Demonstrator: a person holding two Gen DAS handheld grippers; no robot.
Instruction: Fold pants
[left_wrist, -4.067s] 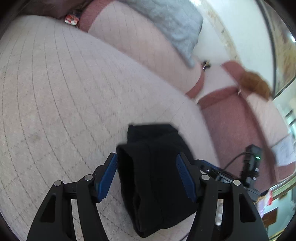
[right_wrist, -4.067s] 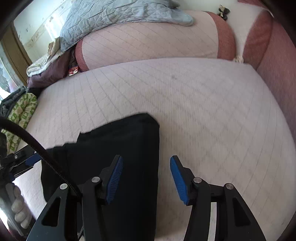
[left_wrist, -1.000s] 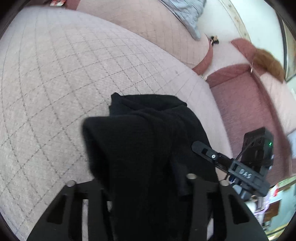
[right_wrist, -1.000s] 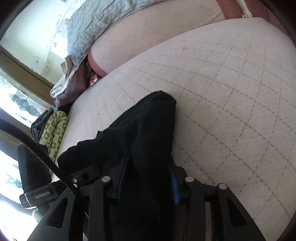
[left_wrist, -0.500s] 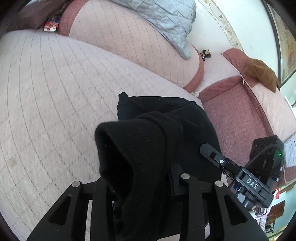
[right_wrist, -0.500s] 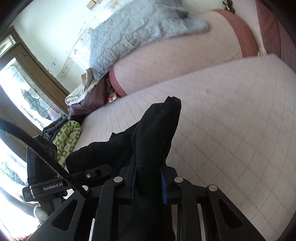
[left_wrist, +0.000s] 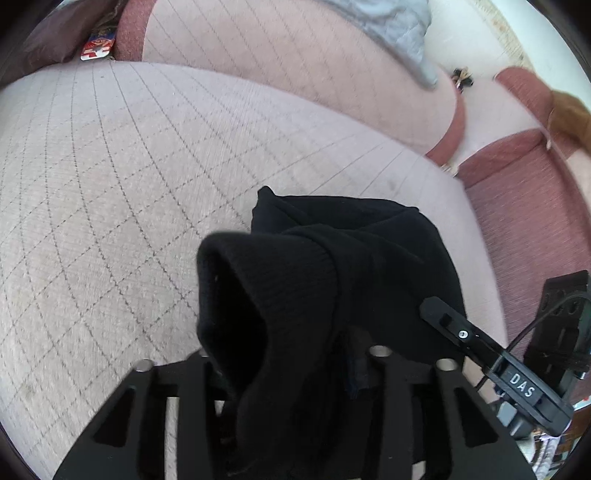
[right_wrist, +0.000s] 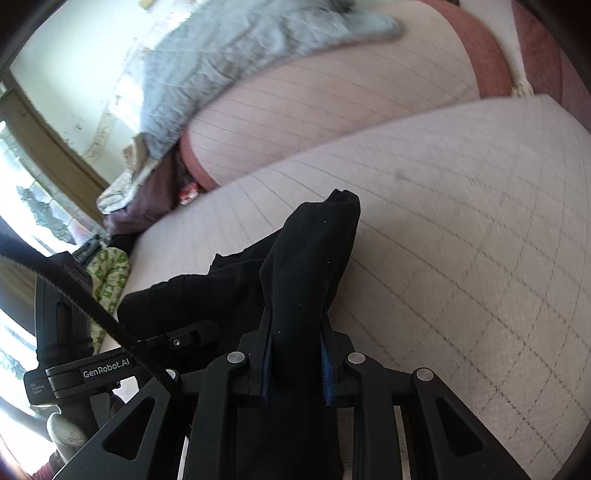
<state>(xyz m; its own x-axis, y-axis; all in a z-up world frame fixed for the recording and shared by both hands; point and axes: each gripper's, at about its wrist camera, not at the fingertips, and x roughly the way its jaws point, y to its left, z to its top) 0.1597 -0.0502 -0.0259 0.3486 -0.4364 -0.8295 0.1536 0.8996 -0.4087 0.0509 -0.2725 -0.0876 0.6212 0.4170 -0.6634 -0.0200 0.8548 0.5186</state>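
Folded black pants (left_wrist: 332, 266) are lifted above a pale quilted sofa seat (left_wrist: 110, 166). My left gripper (left_wrist: 291, 369) is shut on one ribbed end of the pants, which drapes over and hides its fingertips. My right gripper (right_wrist: 295, 354) is shut on the other end of the pants (right_wrist: 310, 251), a thick fold standing up between its blue pads. The right gripper also shows at the right of the left wrist view (left_wrist: 480, 354), and the left gripper at the left of the right wrist view (right_wrist: 110, 354).
A pink back cushion (left_wrist: 295, 62) with a grey quilt (right_wrist: 240, 55) over it runs behind the seat. Dark red upholstery (left_wrist: 535, 221) lies to the right. Crumpled clothes (right_wrist: 140, 184) and a green patterned item (right_wrist: 107, 273) sit at the left end.
Four seconds ago both grippers were open around the pants lying on the seat. Both have since shut on the pants and lifted them; over the last second the views tilted up.
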